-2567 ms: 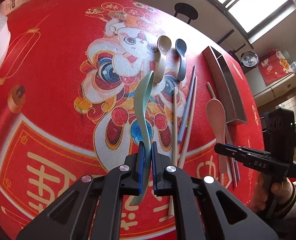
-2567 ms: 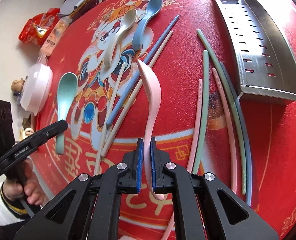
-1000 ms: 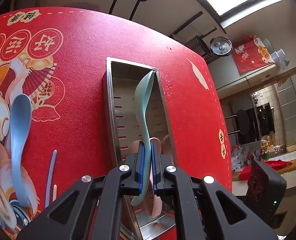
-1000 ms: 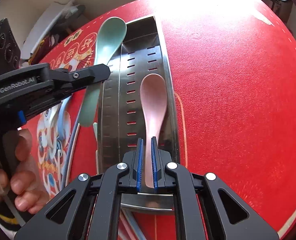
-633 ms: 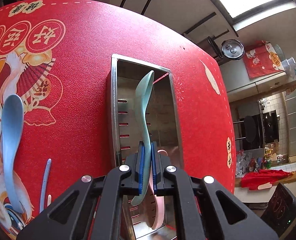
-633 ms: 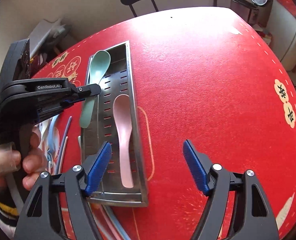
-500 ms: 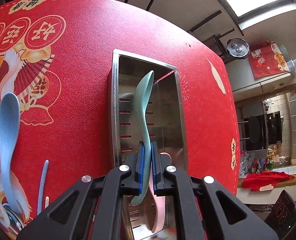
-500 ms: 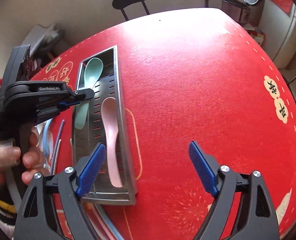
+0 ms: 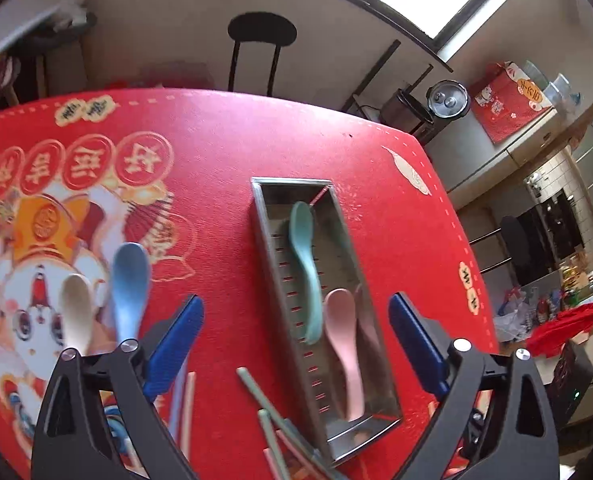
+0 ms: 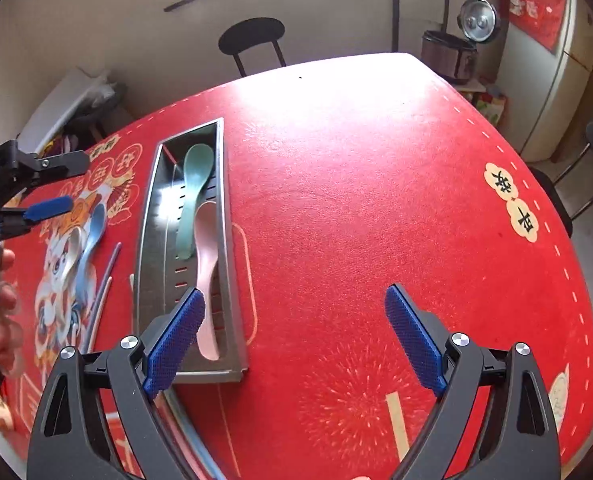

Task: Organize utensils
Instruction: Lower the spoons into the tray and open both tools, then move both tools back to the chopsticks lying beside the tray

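Observation:
A long steel tray [image 9: 264, 240] lies on the red mat, holding a teal spoon [image 9: 306, 268] and a pink spoon [image 9: 344, 340] side by side, the teal one farther in. My left gripper [image 9: 296, 320] hovers above the tray's near half; its jaws are opening wide and nothing is between them. In the right wrist view the tray [image 10: 228, 240], teal spoon [image 10: 192, 188] and pink spoon [image 10: 206, 264] sit at the left. My right gripper [image 10: 294, 300] is just right of the tray over bare mat, jaws still opening, with nothing in them. The left gripper [image 10: 64, 184] shows at the far left, held by a hand [image 10: 0, 308].
A blue spoon [image 9: 130, 280] and a beige spoon [image 9: 76, 304] lie on the mat left of the tray. Several chopsticks [image 9: 272, 408] lie near its front end. A black chair [image 9: 261, 36] stands beyond the table's far edge, a steel cooker [image 9: 446, 100] at the right.
The left gripper has opened, let go of the teal spoon into the tray, and pulled up and back. The right gripper released the pink spoon earlier and has drawn back to the right.

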The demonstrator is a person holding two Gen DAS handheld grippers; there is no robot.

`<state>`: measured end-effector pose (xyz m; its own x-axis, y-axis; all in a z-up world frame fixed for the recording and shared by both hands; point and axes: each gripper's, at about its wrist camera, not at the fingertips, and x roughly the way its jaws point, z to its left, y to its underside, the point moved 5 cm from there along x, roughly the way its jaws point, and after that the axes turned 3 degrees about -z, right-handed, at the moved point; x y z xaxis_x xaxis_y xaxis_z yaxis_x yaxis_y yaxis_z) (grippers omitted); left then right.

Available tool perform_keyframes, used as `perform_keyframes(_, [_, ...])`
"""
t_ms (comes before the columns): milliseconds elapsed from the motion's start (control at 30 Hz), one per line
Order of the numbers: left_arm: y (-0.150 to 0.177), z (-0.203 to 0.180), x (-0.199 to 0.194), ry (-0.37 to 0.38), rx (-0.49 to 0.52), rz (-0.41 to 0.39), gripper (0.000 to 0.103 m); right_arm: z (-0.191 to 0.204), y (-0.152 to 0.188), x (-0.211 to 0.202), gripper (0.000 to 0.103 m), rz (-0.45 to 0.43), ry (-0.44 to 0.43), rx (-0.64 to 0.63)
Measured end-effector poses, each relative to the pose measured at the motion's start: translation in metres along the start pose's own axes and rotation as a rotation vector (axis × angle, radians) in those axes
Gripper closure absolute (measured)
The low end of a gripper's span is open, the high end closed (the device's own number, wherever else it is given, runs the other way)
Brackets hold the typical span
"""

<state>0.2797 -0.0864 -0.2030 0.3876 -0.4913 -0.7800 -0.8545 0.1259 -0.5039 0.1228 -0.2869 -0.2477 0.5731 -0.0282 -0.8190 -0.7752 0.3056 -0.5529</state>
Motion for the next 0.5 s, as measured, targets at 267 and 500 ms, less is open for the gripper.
perform_keyframes(267, [0.063, 0.070, -0.084, -0.160, 0.062, -0.136, 0.006, 0.048, 0.047, -0.004, 0.015, 0.050, -0.091, -0.151])
perform_keyframes(500, [0.140, 0.130, -0.121, -0.247, 0.022, -0.108, 0.006, 0.074, 0.089, 0.004, 0.015, 0.143, -0.064, -0.230])
